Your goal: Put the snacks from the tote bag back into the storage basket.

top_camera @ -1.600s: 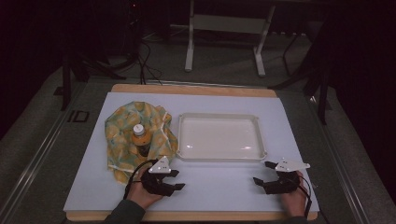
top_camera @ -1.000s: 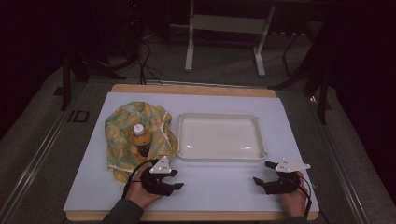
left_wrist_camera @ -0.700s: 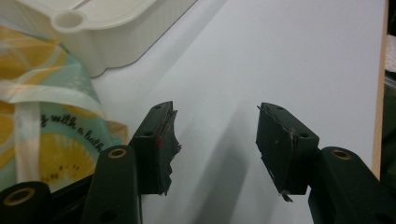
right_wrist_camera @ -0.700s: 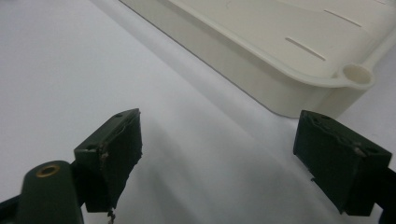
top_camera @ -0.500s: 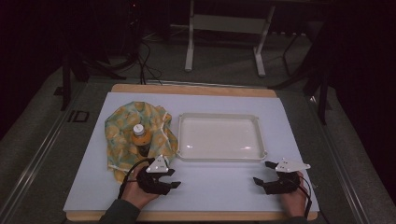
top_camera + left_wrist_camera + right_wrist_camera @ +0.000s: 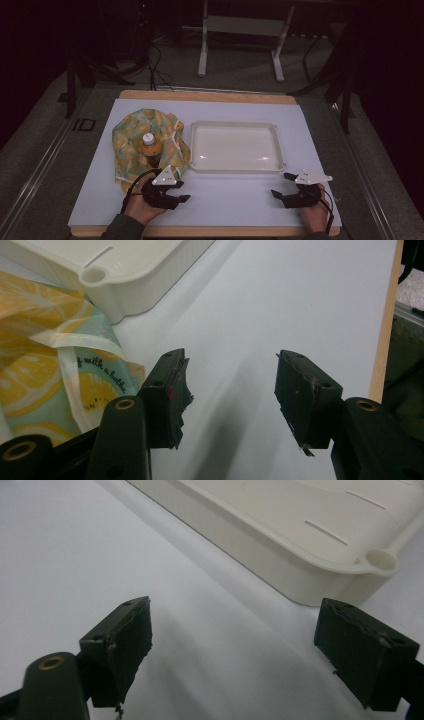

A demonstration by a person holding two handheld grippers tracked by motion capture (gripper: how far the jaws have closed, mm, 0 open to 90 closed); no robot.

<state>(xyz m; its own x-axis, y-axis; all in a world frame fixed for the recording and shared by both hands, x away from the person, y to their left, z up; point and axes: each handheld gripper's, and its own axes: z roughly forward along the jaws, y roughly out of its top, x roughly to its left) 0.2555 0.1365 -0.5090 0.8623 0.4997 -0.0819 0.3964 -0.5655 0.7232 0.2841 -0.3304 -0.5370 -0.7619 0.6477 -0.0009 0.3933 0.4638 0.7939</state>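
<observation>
The left gripper point(image 6: 181, 192) rested on the white table cover point(image 6: 230, 200) near the front edge, held in the person's left hand point(image 6: 142, 207). Its jaws stood wide apart with nothing between them; they had just been closing slightly. In the left gripper view the black pads point(image 6: 172, 390) framed bare white surface.

Just beside that gripper lay the crumpled yellow-and-teal lemon-print plastic bag point(image 6: 135, 135). An orange bottle with a white cap point(image 6: 149, 144) stood upright in the middle of the bag. Cursive writing on the bag read "with a little" point(image 6: 102, 367) in part; the rest was folded out of sight.

The shallow cream rectangular plastic tray point(image 6: 235, 167) sat at the table's centre, touching the bag's right edge.

The right gripper point(image 6: 284, 186), in the right hand point(image 6: 315, 215), lay near the tray's front right corner. Its jaws were spread wide and held nothing.

Black letters "ID" point(image 6: 82, 124) were marked on the floor left of the table.
</observation>
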